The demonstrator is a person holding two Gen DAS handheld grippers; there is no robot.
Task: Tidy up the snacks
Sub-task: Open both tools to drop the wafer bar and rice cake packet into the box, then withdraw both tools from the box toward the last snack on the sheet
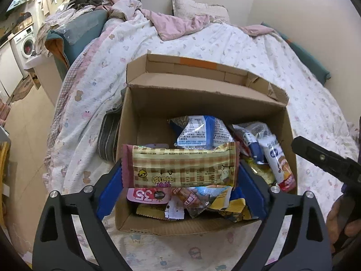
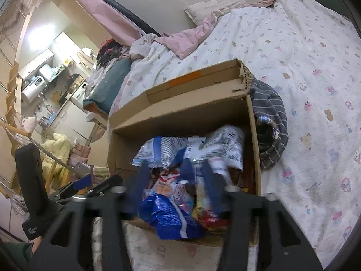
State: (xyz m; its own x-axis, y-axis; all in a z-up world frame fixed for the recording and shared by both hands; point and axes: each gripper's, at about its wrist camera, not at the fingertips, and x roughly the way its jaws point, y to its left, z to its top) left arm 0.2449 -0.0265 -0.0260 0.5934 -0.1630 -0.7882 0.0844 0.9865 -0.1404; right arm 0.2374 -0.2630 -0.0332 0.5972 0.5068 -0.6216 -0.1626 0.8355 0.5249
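I am working over a bed point(image 1: 237, 52) with a white printed quilt, and the cardboard box point(image 1: 133, 122) standing on it is my landmark for everything else; its lid flap stands up at the far side, a grey striped cloth point(image 2: 270, 122) lies bunched against one outer wall, and a pillow point(image 1: 198, 9) sits well beyond it by the wall. My left tongs point(image 1: 180, 180) are spread wide, and a checked tan snack pack point(image 1: 182, 164) is stretched crosswise between the blue pads, hanging above the near half of the box over a loose heap of packets. My worry there is the hold: the pack is a soft, slippery wrapper caught only by its two ends, so I judge it could buckle or slide out if I ease the squeeze or tilt, and it could land on the quilt beside the box if I am not squarely above the opening. My right tongs point(image 2: 178, 180) are partly open above the same box, with a blue bag point(image 2: 167, 214) and other wrappers between the fingers; the picture is smeared, so I cannot tell whether they pinch anything. Both tools crowd the same opening, so I think they could knock together, or nudge the light box across the soft bedding. A blue-and-white bag point(image 1: 198, 133) lies deeper in, toward the far wall.
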